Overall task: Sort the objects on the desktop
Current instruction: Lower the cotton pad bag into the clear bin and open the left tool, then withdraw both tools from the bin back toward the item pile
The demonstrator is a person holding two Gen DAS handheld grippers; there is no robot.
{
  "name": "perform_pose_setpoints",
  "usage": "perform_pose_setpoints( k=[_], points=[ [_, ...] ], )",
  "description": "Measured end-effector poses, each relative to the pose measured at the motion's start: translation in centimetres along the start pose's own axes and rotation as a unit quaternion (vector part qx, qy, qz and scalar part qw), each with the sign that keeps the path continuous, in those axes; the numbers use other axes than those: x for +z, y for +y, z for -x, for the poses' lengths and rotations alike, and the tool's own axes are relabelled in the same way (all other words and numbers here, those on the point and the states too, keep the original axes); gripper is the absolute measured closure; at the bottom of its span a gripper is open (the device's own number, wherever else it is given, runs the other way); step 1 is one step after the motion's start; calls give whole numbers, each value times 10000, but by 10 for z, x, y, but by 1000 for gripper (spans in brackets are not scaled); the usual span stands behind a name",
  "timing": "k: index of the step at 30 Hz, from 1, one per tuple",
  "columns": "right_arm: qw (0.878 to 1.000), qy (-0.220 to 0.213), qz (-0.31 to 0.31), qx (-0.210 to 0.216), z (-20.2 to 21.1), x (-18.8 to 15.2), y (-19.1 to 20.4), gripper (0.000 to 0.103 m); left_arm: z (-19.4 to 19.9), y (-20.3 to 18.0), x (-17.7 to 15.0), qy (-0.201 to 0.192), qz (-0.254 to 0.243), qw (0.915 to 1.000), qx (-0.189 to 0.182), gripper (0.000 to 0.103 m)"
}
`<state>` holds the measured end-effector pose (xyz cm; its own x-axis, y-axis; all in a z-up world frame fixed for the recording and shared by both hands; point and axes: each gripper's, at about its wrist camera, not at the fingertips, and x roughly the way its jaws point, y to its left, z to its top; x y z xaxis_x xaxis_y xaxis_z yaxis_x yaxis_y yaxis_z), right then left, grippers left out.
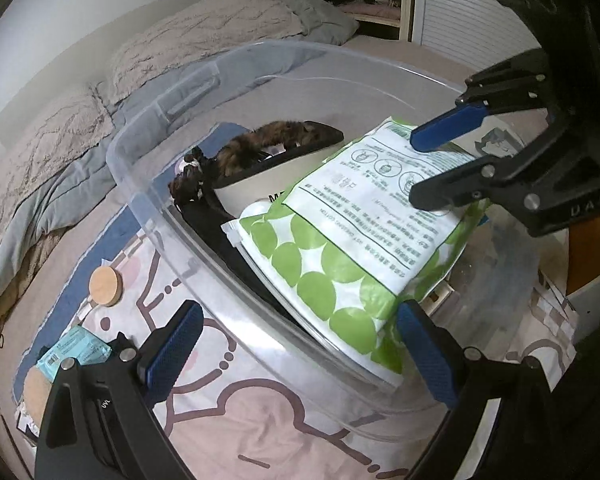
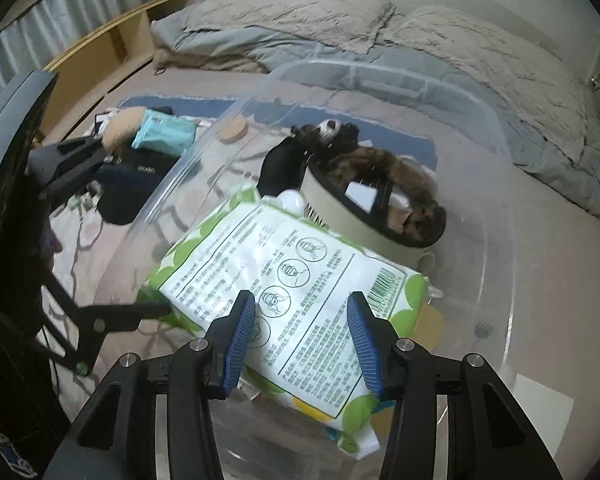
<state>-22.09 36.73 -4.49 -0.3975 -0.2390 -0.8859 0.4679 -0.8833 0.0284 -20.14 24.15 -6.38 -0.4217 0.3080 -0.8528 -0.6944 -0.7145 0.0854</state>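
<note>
Step in hand: settling the green-dotted wipes pack [image 2: 284,292] into the clear storage bin [image 1: 148,168], judging by how it lies half-propped.
Pack position: inside the bin, tilted, its far end leaning on the round cream container [image 2: 364,236] with the furry brown item [image 2: 400,184] in it.
Right gripper [image 2: 302,340]: fingers part-spread above the pack's label; I see no pinch on it, so it reads as released.
Left gripper [image 1: 300,352]: fingers wide apart, straddling the bin's near wall, grasping nothing.
Doing it well: press the pack's raised end flat instead of regripping; keep the left fingers off the bin rim so it does not slide.
Waiting outside: teal tissue packet [image 1: 76,354] and wooden disc [image 1: 106,286] on the patterned bed cover [image 1: 260,420].
</note>
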Motion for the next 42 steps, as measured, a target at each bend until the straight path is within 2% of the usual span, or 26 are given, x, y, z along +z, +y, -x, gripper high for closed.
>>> perform_pose_setpoints(
  k=[13,20,23,28,30,32,37,38,40,42],
  points=[
    [9995,-88,-291,-11,-19,4,-6,55,24,13,3,-374,549,9974,-274,5],
    [9979,-143,-625,116,-2,4,-11,55,36,21,0,-544,782,9949,-343,5],
    [9971,-308,-683,-127,9,2,-9,55,45,24,0,-662,844,9936,-357,5],
    [9896,-872,-1069,-396,35,-9,-12,54,59,25,-2,-858,895,9914,-408,5],
    [9835,-1115,-1341,-484,46,-13,-15,49,62,25,-2,-892,896,9911,-405,5],
    [9767,-1379,-1557,-530,56,-18,-17,29,67,25,-3,-935,904,9907,-405,5],
    [9678,-1532,-1711,-1027,72,-23,-12,27,77,22,-4,-1076,902,9895,-339,5],
    [9665,-1570,-1734,-1060,75,-24,-10,16,79,21,-5,-1106,904,9892,-326,5],
    [9633,-1693,-1721,-1175,83,-28,-5,4,83,20,-5,-1169,914,9885,-294,5],
    [9596,-1825,-1730,-1264,89,-33,0,3,84,20,-6,-1201,928,9880,-280,4]
  ],
)
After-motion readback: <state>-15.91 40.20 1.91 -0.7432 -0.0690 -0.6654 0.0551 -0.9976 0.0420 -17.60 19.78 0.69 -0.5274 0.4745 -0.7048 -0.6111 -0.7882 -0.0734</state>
